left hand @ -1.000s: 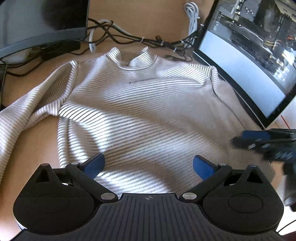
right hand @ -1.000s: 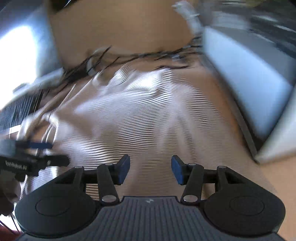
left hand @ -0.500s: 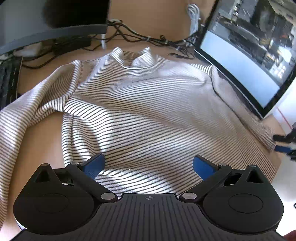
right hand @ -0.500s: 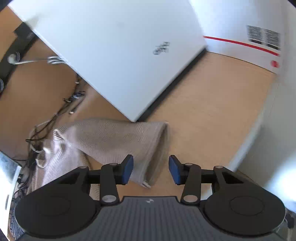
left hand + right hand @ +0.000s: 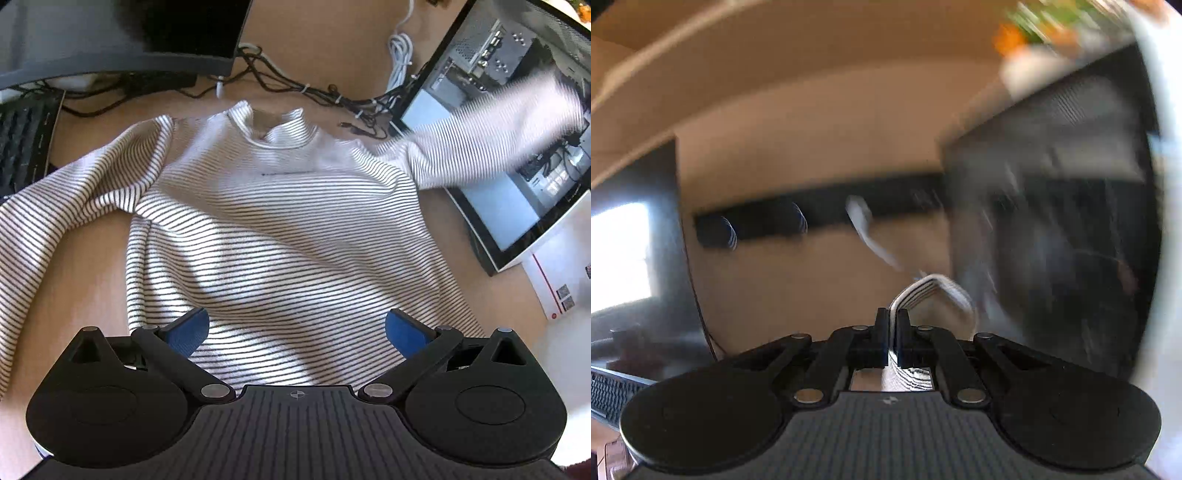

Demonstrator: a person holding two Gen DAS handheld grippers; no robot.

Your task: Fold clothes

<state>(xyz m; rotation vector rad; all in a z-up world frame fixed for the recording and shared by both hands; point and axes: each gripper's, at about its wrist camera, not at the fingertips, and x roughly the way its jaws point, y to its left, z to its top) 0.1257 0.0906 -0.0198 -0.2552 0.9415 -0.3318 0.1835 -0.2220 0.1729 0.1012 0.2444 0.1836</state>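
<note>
Left wrist view: the left gripper (image 5: 297,328) holds its jaws wide above the hem of the white, dark-striped long-sleeved knit top (image 5: 273,229), which lies flat across the centre of the wooden table (image 5: 85,277); one sleeve (image 5: 491,136) rises blurred at upper right before the tilted dark-framed monitor (image 5: 517,206). Right wrist view: the right gripper (image 5: 892,332), at lower centre, has its jaws pinched on a fold of striped sleeve (image 5: 923,293); the surroundings are blurred.

Ribbed knit sweater (image 5: 280,229), seemingly matt
</note>
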